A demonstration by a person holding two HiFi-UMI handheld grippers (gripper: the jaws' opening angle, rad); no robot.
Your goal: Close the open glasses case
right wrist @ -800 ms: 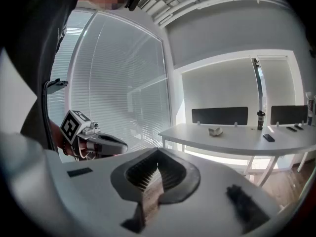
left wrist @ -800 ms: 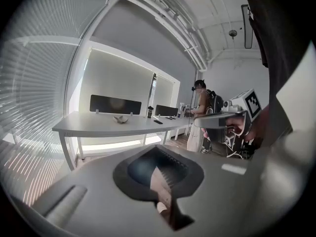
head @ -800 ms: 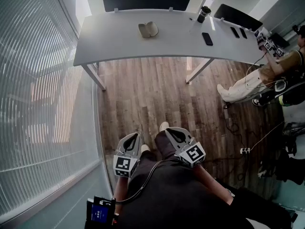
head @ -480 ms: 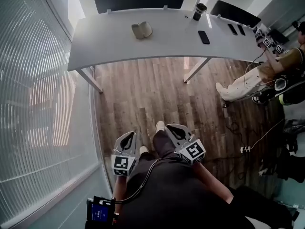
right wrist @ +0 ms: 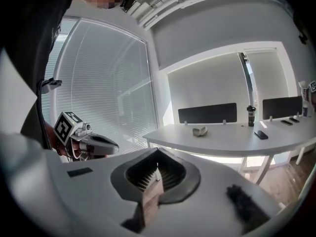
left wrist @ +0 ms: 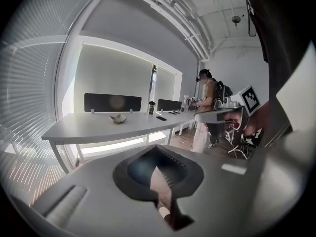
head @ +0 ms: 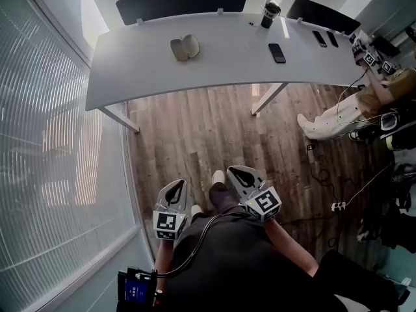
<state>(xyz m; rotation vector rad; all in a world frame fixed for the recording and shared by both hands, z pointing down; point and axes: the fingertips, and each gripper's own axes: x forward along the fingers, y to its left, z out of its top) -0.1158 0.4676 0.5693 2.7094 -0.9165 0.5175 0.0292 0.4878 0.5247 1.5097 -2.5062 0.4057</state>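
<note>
Looking down through the head view, I have the glasses case (head: 184,47) in the upper left-centre of the frame. It lies on the white table (head: 130,77), well apart from both tools, which hang low in the middle of the frame close to my body. The left gripper (head: 180,184) sits almost straight below the case in the picture. The right gripper (head: 234,171) is off to the right of that line, so I judge the left one slightly nearer. The reach would go forward, up the frame, across the wooden floor (head: 195,129). The case is open, its two shells spread side by side, so its long span runs left to right across the frame, roughly square to my line of approach. Closing it, I reckon, means folding one shell over onto the other. It is too small here for me to tell whether anything lies inside. Both pairs of jaws are clenched on nothing: in each gripper view the tips meet and only floor shows through the slit. Farther right on the table, a dark cup (head: 270,15) stands near the far edge, its contents hidden from me, and a phone (head: 277,52) lies flat.
</note>
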